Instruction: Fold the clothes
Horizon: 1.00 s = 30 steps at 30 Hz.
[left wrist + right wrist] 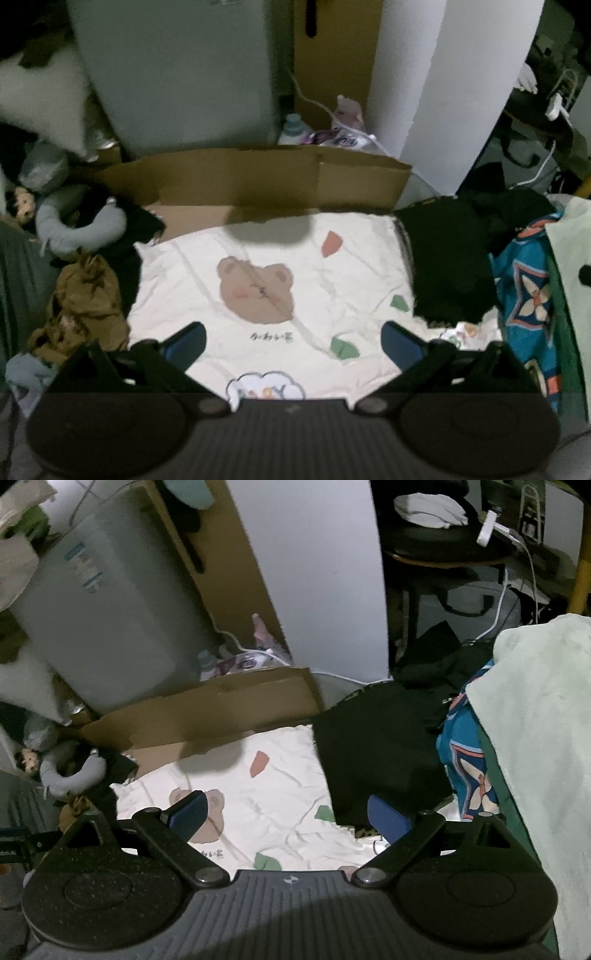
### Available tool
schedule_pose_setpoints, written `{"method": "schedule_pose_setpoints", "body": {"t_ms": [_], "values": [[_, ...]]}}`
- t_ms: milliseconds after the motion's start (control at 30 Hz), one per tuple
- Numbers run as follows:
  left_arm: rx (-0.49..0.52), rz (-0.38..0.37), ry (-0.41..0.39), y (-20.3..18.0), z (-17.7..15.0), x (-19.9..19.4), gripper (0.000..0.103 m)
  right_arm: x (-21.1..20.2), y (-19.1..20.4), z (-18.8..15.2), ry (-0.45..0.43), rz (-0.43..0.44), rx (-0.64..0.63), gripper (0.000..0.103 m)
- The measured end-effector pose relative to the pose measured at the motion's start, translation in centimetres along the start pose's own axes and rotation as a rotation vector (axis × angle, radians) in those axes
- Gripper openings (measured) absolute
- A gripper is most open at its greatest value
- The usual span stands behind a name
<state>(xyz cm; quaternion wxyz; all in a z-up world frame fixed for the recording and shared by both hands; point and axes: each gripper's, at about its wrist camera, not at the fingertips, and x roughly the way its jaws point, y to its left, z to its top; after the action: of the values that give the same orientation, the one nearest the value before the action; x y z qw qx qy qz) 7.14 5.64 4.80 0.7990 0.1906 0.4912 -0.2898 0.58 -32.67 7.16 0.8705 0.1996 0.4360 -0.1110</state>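
Left wrist view: we are holding the left gripper (293,341) over the near edge of the cream sheet (280,295), its two blue fingers (188,343) standing wide apart with nothing between them. The sheet is lying spread flat, one bear print (256,290) facing up; we judge it is serving as the folding surface. One black garment (447,266) is lying flat along the sheet's right edge, partly over it, looking squared off as if folded, though we cannot tell from this alone. One brown garment (83,306) is sitting crumpled off the sheet's left edge. One blue patterned cloth (528,295) is lying beyond the black garment, off the right edge. One cardboard box (258,181) is standing open along the far edge, probably walling the work area.

Right wrist view: we are holding the right gripper (290,818) near the sheet's (266,805) right edge, jaws spread and empty. Its right finger (388,818) is sitting just beside the near corner of the black garment (380,757); whether they are touching, we cannot tell. One pale green cloth (539,731) is draping high at the right, over the patterned cloth (465,768). Count: four garments or cloths around one sheet. The scene is fitting either a folded piece just set aside or one about to be pulled in.
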Motion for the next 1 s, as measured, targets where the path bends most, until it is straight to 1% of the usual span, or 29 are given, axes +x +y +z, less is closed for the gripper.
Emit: {"method": "schedule_pose_setpoints", "body": {"t_ms": [133, 200, 333, 633, 900, 1000], "values": [[-0.039, 0.048, -0.022, 1.6, -1.9, -0.9, 0.102, -1.0, 1.3, -1.1, 0.001, 0.012, -0.019, 0.097], [-0.052, 0.054, -0.029, 2.2, -2.9, -1.3, 0.102, -1.5, 1.9, -1.6, 0.002, 0.018, -0.028, 0.097], [-0.05, 0.073, -0.028, 2.7, -4.5, -1.9, 0.102, -2.1, 2.8, -2.7, 0.005, 0.032, -0.046, 0.097], [-0.105, 0.103, -0.038, 2.5, -6.9, -2.5, 0.102, -2.5, 3.7, -4.7, 0.0, 0.028, -0.088, 0.097], [-0.19, 0.102, -0.033, 2.4, -8.6, -2.0, 0.102, -1.5, 4.7, -6.2, 0.033, 0.046, -0.134, 0.097], [-0.207, 0.107, -0.024, 2.1, -9.2, -1.7, 0.102, -1.4, 5.2, -6.7, 0.044, 0.057, -0.162, 0.097]]}}
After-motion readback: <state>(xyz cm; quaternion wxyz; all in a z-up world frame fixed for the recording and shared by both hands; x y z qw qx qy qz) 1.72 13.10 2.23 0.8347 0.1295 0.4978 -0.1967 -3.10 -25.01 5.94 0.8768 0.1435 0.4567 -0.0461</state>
